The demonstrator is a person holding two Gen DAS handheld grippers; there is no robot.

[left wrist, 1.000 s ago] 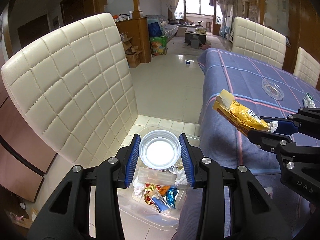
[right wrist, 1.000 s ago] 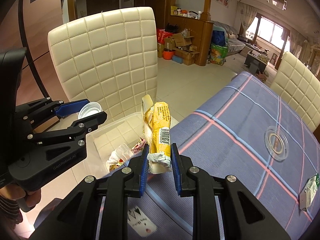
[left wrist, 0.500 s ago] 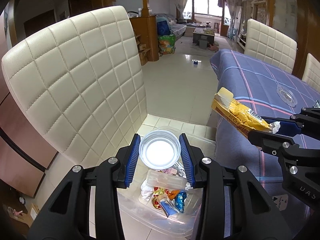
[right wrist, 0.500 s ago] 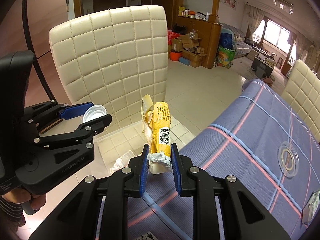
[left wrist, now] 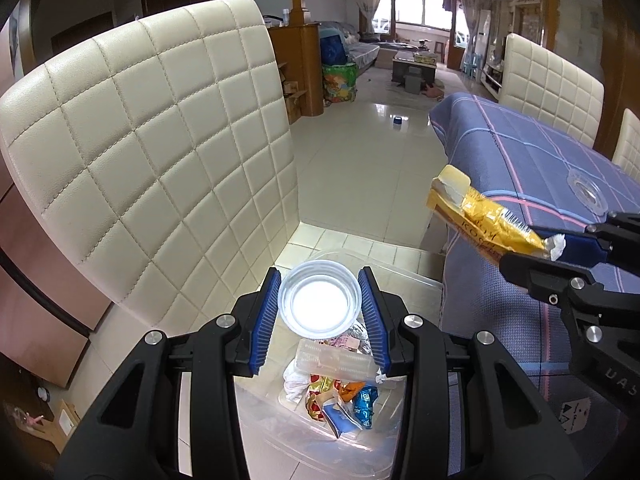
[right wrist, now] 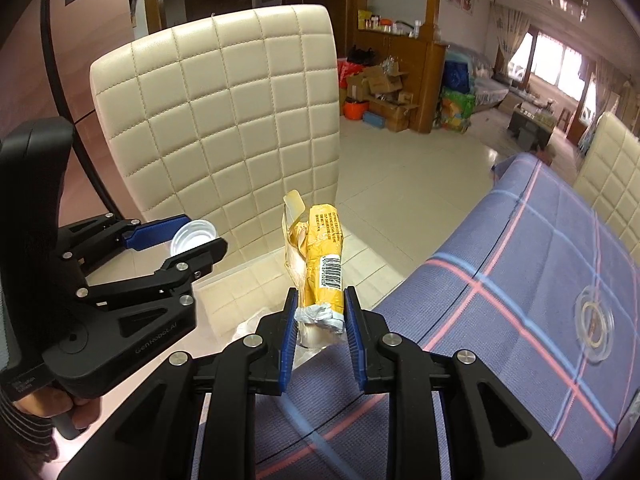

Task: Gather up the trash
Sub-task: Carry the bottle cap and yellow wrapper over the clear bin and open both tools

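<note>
My left gripper [left wrist: 320, 308] is shut on a clear plastic cup [left wrist: 319, 305], seen bottom-on, and holds it above a clear plastic bin [left wrist: 320, 436] on the floor. The bin holds crumpled wrappers [left wrist: 340, 396] and a clear plastic tray. My right gripper [right wrist: 320, 320] is shut on the crimped end of a yellow snack wrapper [right wrist: 322, 256], which sticks up over the table edge. The wrapper [left wrist: 480, 220] and right gripper also show in the left wrist view, to the right of the cup. The left gripper [right wrist: 180, 240] and cup [right wrist: 192, 234] show in the right wrist view.
A cream quilted chair [left wrist: 140, 160] stands just left of the bin. A table with a blue plaid cloth [right wrist: 540, 280] is on the right, with a clear round lid [right wrist: 594, 316] on it. More chairs [left wrist: 548, 84] stand behind the table. Tiled floor [left wrist: 360, 160] stretches ahead.
Both grippers have moved left, away from the table and toward the chair. The bin now lies more directly under the cup. Both grips are unchanged.
</note>
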